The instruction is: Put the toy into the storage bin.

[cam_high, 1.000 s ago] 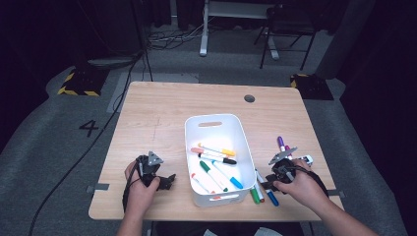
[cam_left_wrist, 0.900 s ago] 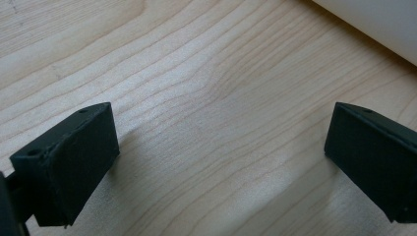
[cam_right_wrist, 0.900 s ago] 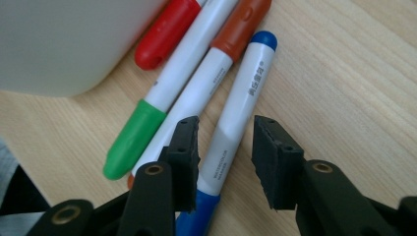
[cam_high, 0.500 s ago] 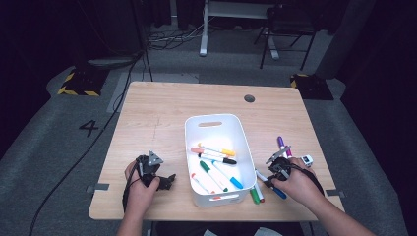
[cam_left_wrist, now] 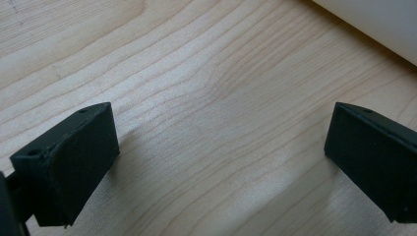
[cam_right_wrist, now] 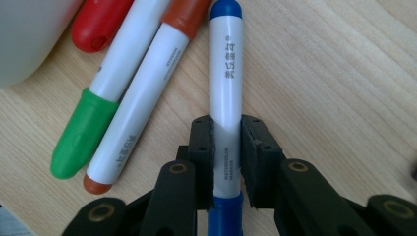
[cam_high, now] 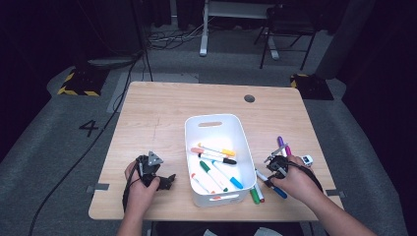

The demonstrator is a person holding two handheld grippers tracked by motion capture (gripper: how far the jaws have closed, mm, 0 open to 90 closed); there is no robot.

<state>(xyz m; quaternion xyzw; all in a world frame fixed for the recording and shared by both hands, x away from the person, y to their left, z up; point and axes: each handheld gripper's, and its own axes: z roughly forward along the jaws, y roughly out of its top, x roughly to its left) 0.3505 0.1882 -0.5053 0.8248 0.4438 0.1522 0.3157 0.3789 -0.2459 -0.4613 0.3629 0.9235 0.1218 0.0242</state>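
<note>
My right gripper [cam_right_wrist: 227, 162] has its two black jaws clamped on the white barrel of a blue-capped watercolour marker [cam_right_wrist: 225, 88]; they have just been closing, and now the pads press both sides of it low in the centre of the right gripper view. I took it near its tail end, I judge, so the long front can tip into the white plastic bin [cam_high: 218, 129] at the middle of the high view. The marker lies on the pale wooden table [cam_high: 162, 108], lower right of the bin, just beside a green-capped marker [cam_right_wrist: 93, 115] and an orange-capped one [cam_right_wrist: 142, 93].

My left gripper [cam_left_wrist: 216, 162] rests on bare wood with its jaws wide apart and nothing between them, parked clear of the work.

The marker's tail is cut off at the frame's bottom edge. In the high view my hand covers the grip, and the bin's near wall hides part of the markers inside.
</note>
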